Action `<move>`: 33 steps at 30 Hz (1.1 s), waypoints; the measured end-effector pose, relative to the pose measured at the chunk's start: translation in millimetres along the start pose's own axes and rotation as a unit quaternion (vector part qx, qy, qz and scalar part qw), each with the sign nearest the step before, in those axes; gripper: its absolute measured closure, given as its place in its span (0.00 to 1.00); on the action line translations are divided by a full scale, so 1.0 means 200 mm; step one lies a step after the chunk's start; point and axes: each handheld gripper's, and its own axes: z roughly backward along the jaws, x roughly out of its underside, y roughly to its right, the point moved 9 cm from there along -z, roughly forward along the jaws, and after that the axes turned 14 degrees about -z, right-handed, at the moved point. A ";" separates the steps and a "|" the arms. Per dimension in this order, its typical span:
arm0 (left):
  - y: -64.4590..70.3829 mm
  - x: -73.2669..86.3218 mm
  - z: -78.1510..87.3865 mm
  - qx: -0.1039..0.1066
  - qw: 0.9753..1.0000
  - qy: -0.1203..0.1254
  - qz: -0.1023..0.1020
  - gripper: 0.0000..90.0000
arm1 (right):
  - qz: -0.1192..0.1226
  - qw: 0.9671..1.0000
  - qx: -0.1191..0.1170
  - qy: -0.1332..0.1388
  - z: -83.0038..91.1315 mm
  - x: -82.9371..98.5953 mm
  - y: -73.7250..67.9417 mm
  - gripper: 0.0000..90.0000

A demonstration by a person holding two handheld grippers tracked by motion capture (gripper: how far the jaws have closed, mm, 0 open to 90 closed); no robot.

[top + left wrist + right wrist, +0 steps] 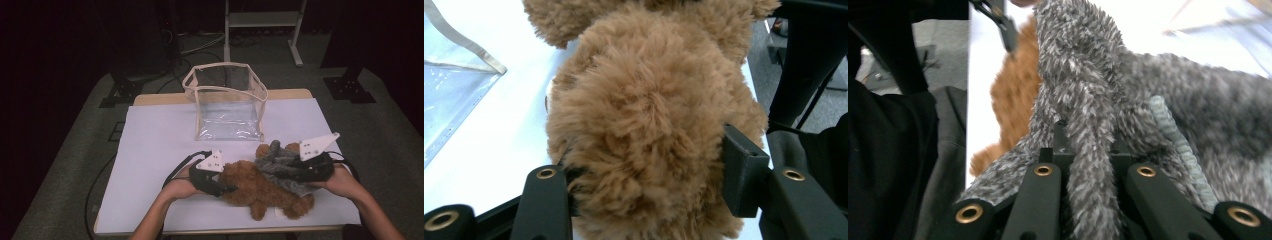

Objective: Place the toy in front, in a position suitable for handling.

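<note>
Clamping L gripper (644, 175) on the brown teddy (649, 115) wedged btwn its fingers, R gripper (1093, 175) pinching the grey fuzzy cloth (1168, 105) draped over its tips, prob peeling it off w/ slow, steady pull, keeping bear pinned.

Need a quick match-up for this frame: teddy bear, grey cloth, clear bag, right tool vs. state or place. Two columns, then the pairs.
1. teddy bear
2. grey fuzzy cloth
3. clear bag
4. right tool

A. stands open-topped at the table's far side
B. clamped on grey fabric
C. brown, gripped by the left tool
D. draped over the bear

Pairs: 1-C, 2-D, 3-A, 4-B
</note>
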 end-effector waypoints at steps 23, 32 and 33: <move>-0.02 0.03 -0.07 0.026 0.998 0.026 0.056 0.19 | -0.033 0.999 -0.007 0.016 0.06 0.13 0.03 0.90; -0.07 0.01 -0.01 -0.012 0.999 0.014 0.038 0.55 | -0.033 0.999 -0.013 0.022 0.01 0.09 0.02 0.90; -0.08 0.01 0.01 -0.016 0.999 0.011 0.036 0.56 | -0.031 0.999 -0.015 0.024 0.00 0.08 0.02 0.90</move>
